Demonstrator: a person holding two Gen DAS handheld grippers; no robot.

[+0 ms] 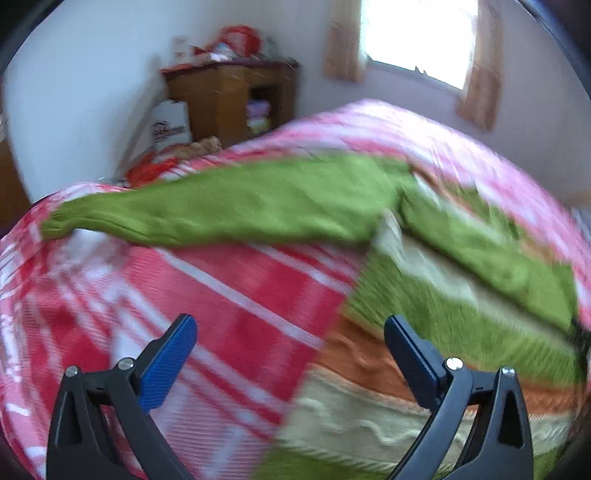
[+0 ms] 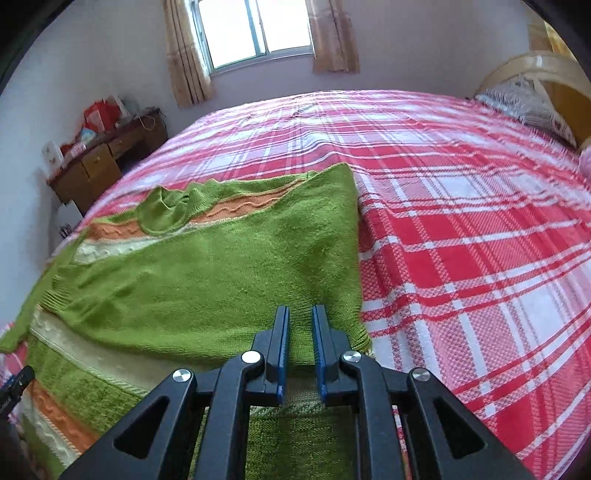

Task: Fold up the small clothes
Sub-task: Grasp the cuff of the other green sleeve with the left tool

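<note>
Both wrist views angled down, close over sweater, bed

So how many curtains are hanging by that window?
2. One curtain hangs left of the window, the other curtain right of it. Both are drawn back, and nothing suggests a hidden third.

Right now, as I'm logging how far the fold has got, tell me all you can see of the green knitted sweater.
The green knitted sweater lies flat on the red and white checked bedspread. It is wool-like, with orange and cream wavy stripes and a rolled collar. One side is already folded over the body; one sleeve trails out sideways. The right gripper, nearly shut, hangs above its ribbed hem; contact cannot be told.
</note>
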